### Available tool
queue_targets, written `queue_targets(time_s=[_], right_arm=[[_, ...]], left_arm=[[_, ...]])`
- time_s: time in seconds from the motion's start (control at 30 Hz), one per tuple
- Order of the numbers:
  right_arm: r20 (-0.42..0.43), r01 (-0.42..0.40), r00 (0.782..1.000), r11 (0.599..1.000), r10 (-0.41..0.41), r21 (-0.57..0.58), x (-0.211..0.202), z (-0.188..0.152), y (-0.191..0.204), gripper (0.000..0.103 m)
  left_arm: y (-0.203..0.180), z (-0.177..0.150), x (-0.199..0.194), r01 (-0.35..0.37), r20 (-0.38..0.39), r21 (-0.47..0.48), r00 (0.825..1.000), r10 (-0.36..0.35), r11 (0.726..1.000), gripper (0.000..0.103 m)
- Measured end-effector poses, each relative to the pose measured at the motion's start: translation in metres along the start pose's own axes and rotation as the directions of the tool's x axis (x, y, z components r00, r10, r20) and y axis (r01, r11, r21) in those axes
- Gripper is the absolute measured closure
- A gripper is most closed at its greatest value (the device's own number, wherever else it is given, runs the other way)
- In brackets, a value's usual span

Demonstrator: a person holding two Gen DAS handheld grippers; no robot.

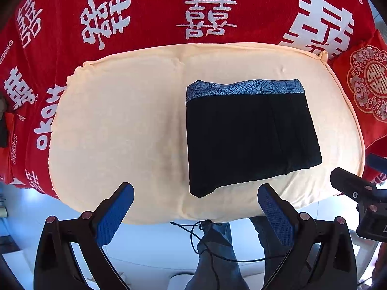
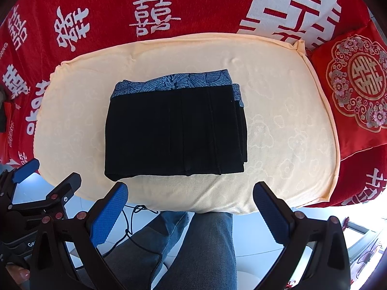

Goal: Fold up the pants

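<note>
Both grippers, left gripper [image 1: 195,194] and right gripper [image 2: 190,193], gape empty; folded pants [image 2: 174,130] hide inner layers.

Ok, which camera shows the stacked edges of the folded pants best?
The right wrist view: the pants sit centred and the layered edges on their right side step out clearly. The left wrist view shows the pants off to the right, and the layers merge into black.

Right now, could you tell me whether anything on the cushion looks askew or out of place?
Only slightly: the folded black pants with a blue patterned waistband have layers stepped unevenly at their right edge; otherwise nothing stands out on the cream cushion.
</note>
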State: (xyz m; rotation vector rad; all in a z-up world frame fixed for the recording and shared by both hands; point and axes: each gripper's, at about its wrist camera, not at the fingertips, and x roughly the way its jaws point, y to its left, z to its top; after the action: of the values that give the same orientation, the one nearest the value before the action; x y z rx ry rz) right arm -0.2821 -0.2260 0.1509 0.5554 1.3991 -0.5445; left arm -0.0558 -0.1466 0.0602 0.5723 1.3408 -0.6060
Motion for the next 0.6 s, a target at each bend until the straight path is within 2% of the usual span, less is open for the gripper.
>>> queue_targets(time_s=[0.6], right_arm=[[-0.013,0.002,1.0,1.0,-0.003,-0.012,0.0044,0.006,0.0,0.0]], left_arm=[[-0.002,0.0027,0.0035,0.01,-0.007,-0.007,1.0,-0.01,1.0,0.0]])
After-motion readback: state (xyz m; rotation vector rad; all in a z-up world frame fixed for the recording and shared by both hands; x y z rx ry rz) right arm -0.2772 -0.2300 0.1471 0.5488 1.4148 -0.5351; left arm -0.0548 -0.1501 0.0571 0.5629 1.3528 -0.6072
